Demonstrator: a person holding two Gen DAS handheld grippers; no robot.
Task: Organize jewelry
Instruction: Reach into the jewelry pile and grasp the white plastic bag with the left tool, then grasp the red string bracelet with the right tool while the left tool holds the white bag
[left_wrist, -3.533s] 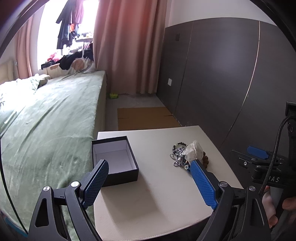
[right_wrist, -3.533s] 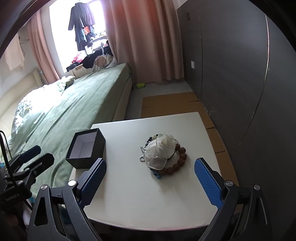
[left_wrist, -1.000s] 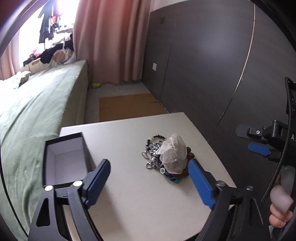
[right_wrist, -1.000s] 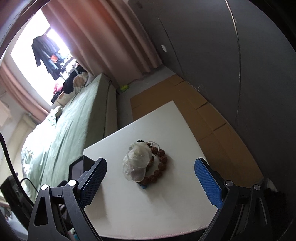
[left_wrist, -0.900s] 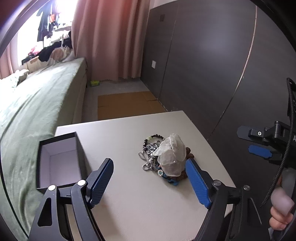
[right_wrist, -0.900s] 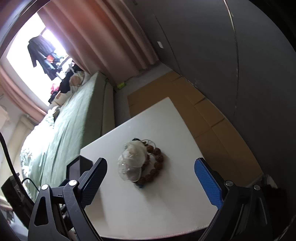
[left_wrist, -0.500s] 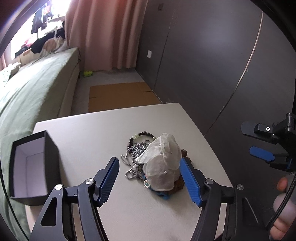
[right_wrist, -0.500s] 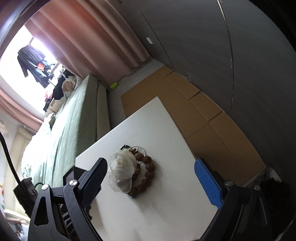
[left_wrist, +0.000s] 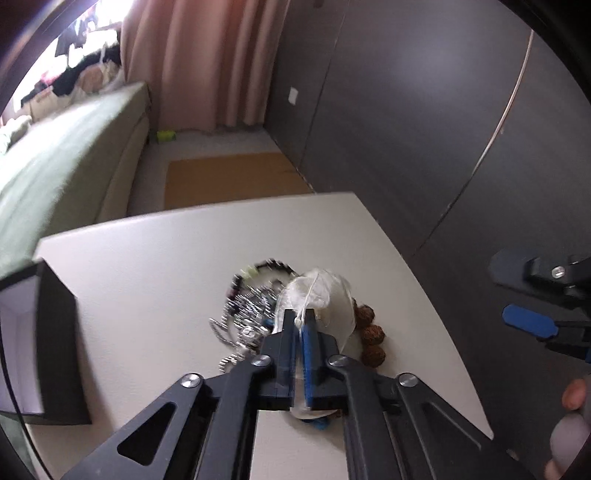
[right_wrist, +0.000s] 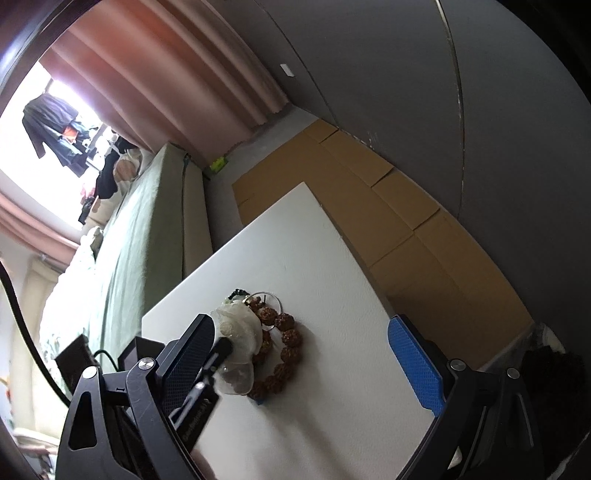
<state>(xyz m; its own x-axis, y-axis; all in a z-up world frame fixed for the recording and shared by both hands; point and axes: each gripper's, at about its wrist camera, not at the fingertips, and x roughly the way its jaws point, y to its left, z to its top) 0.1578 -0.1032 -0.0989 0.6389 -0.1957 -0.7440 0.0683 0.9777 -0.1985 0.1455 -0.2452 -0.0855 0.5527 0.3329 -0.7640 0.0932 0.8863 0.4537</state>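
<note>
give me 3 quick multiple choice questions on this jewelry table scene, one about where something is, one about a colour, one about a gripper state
1. Where does the black box stand relative to the jewelry pile in the left wrist view?
A. to its left, at the table edge
B. on top of it
C. to its right, by the dark wall

2. What colour are the pads on the right gripper?
A. red
B. blue
C. yellow

3. What state is the left gripper in?
A. wide open over bare table
B. shut on the sheer white pouch
C. shut on the black box

Answers:
1. A, the box sits at the left edge, apart from the pile.
2. B, the textured pad is plainly blue.
3. B, the jaws are together with pouch fabric and its drawstring pinched between them.
</note>
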